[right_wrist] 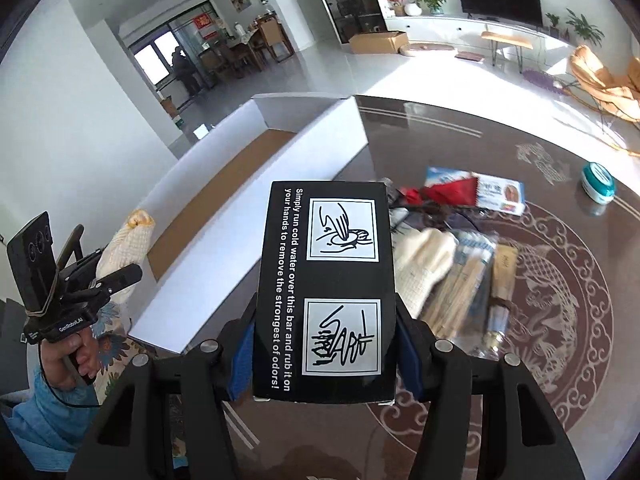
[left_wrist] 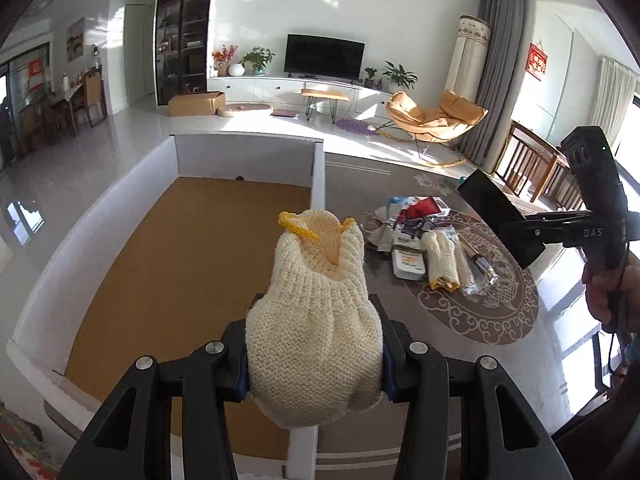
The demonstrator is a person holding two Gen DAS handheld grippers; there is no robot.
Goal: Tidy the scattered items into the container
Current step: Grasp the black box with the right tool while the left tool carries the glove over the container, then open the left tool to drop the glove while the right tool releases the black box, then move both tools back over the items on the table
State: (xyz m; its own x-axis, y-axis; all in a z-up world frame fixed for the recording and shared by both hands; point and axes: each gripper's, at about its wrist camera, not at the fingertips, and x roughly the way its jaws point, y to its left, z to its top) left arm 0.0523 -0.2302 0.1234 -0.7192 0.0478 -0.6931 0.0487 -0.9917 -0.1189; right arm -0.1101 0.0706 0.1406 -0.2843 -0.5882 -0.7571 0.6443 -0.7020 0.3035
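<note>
You have one item in each hand, and both are lifted off the worktop [right_wrist: 460,132] so they can clear the wall of the box [left_wrist: 318,168] on the way in. Your left gripper [left_wrist: 314,354] has its fingers [left_wrist: 390,344] pinching a cream knitted glove [left_wrist: 312,320] across its body, cuff pointing away from you; gripping it mid-body keeps the limp knit from flopping over the rim. It hangs above the near right edge of the box, partly over the brown floor inside, so it looks close to a drop.

Your right gripper [right_wrist: 324,354] has its fingers [right_wrist: 408,344] pressed on the long sides of a black carton [right_wrist: 324,280], printed face up. Holding it by the narrow width gives a firm, flat grip. It sits above the worktop, just right of the box wall, not yet over the opening, so I judge it needs to travel further left.

Both grippers tilt steeply downward, side by side, your hands [right_wrist: 70,354] on the handles behind them.

The rest of the scattered things stay in a pile [left_wrist: 424,248] on the round patterned part of the worktop, with a teal tub [right_wrist: 598,186] apart from them
</note>
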